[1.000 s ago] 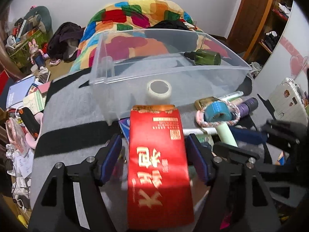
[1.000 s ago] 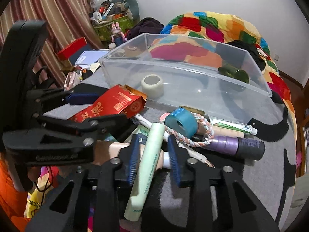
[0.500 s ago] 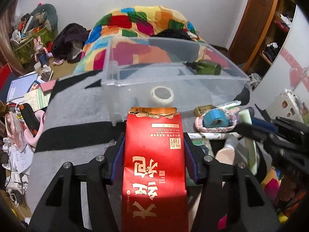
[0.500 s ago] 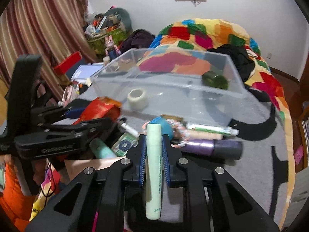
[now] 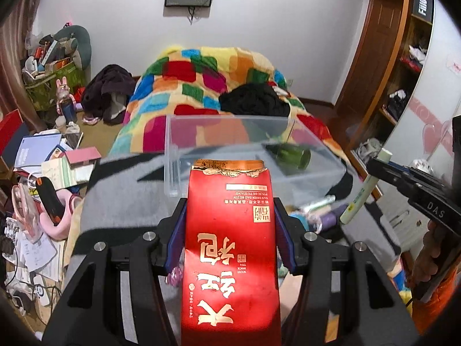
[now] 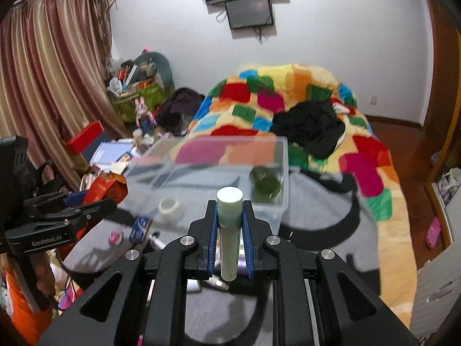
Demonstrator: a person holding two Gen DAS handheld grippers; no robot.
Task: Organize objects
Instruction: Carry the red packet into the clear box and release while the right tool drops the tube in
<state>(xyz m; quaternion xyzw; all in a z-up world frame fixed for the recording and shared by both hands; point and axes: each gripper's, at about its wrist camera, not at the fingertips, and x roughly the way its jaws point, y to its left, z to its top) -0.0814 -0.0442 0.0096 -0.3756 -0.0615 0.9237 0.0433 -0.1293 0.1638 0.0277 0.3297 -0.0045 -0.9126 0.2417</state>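
Left gripper [image 5: 230, 230]: my blue-padded fingers [image 5: 176, 240] are clamped on both long sides of a flat red foil tea pouch with gold Chinese lettering [image 5: 230, 248]. Its torn top edge points away from me, toward the clear rectangular plastic storage bin [image 5: 173, 170]. The pouch is lifted off the grey and black blanket [image 5: 115, 201], just short of the bin's near wall.

Right gripper [image 6: 229, 230]: jaws narrow, pinching a pale green cylindrical tube with a white cap [image 6: 228, 230]. Tube runs along the fingers, cap end forward, held above the blanket in front of the bin.

Inside the bin: a dark green glass bottle lying on its side [image 6: 265, 184] near the far right corner, and a white roll of tape [image 6: 170, 206] near the front wall.

On the blanket beside the bin: a small blue packet [image 6: 140, 227] and a pink scrap [image 6: 115, 236], apart from each other. From the left wrist view, a purple cylindrical container [image 5: 331, 219] lies low right among blurred small items.

Behind the bin: a multicoloured patchwork quilt [image 6: 288, 98] with black clothing [image 6: 311, 127] on it.
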